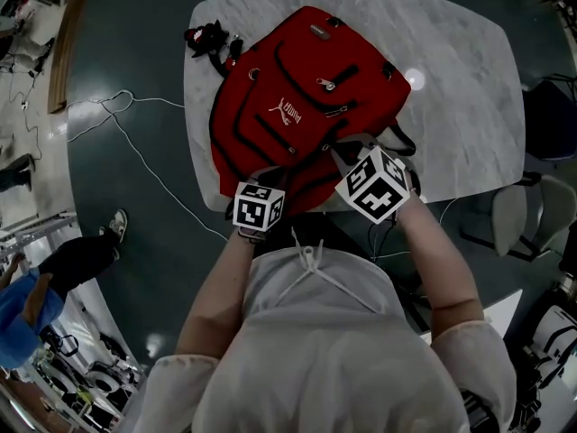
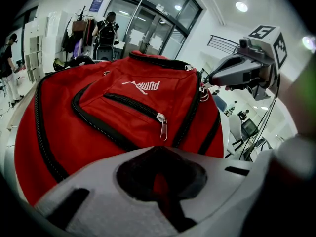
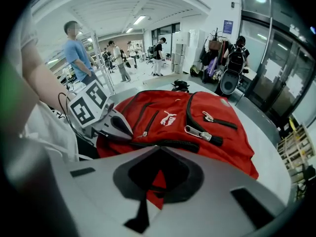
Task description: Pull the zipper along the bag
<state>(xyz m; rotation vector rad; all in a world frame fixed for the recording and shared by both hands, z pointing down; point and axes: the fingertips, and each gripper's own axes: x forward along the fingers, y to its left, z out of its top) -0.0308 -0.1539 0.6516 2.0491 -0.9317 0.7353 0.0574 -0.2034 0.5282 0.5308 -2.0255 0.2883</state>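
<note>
- Left tool (image 2: 157, 181), nearest, at the near-left edge of the red backpack (image 1: 297, 106). Jaws clenched, red fabric pinched between them.
- Right tool (image 3: 157, 179), just right of it on the same near edge. Jaws also clenched on a red scrap beside the main zipper (image 3: 163, 143). Pull tab or plain fabric: cannot tell.
- Backpack lies flat on the marble bench (image 1: 469, 88), front face up. Long axis runs near to far, the far end leaning slightly right.
- Main zipper is a black track crossing the near end between the two tools, then curving off toward the far end along each side.
- Judgement: the left tool anchors and the right tool, nearer the right-hand curve, does the pulling. Travel should follow the track right and then far, away from the anchor.
- Farther up the face: a pocket zipper pull (image 3: 200, 133), untouched.
- Beyond the far-left corner: a small black bundle (image 1: 206, 36) on the bench.
</note>
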